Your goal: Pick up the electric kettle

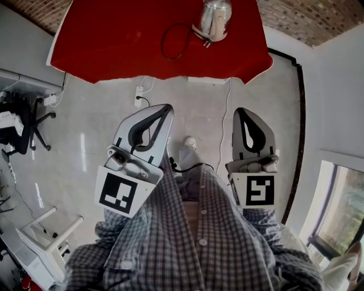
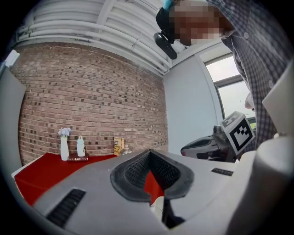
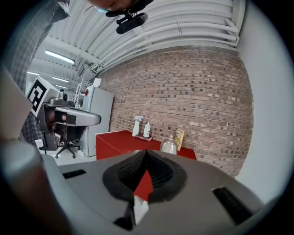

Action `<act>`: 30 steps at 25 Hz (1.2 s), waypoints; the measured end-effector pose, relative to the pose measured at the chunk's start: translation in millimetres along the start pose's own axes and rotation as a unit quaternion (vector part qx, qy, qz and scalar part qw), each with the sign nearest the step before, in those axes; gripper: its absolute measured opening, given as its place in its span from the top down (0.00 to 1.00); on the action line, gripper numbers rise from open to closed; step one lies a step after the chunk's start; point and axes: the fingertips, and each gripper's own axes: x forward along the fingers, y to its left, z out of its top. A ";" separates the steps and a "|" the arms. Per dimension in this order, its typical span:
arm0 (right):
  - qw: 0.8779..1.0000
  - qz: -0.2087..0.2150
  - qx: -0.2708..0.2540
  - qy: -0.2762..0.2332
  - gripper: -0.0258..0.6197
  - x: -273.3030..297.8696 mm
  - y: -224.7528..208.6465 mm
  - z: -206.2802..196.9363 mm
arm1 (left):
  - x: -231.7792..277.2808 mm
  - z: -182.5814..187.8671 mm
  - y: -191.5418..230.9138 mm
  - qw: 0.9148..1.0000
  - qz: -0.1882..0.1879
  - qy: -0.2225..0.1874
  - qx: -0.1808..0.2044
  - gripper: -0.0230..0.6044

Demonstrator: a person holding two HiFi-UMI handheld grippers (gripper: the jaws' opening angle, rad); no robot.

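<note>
A shiny steel electric kettle (image 1: pixel 215 17) stands on its base near the far right of a red table (image 1: pixel 114 40), its black cord (image 1: pixel 173 40) looped to its left. In the right gripper view the kettle (image 3: pixel 168 146) shows small, just above the jaws. My left gripper (image 1: pixel 165 108) and right gripper (image 1: pixel 243 111) hang side by side over the floor, well short of the table. Both are shut with nothing between the jaws. In the left gripper view the left gripper (image 2: pixel 149 151) points at the table and the brick wall.
A white vase (image 2: pixel 64 142), a bottle (image 2: pixel 80 146) and a small card (image 2: pixel 119 145) stand at the table's back by the brick wall. A power strip (image 1: pixel 138 96) lies on the floor under the table edge. An office chair (image 1: pixel 23 125) and a white rack (image 1: pixel 45 238) stand left.
</note>
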 end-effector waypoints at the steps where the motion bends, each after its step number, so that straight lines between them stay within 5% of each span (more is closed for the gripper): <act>1: 1.000 0.004 -0.004 -0.003 0.95 3.2 -3.2 3.2 | 2.8 2.8 1.8 1.000 0.004 -0.001 0.001 0.95; 9: 0.999 0.022 -0.027 -0.022 0.95 33.2 -36.7 15.3 | 33.3 15.5 12.1 0.999 0.033 -0.003 0.029 0.95; 30: 0.998 0.032 -0.051 -0.036 0.95 51.2 -51.0 18.4 | 53.4 18.2 23.3 0.998 0.054 -0.016 0.023 0.95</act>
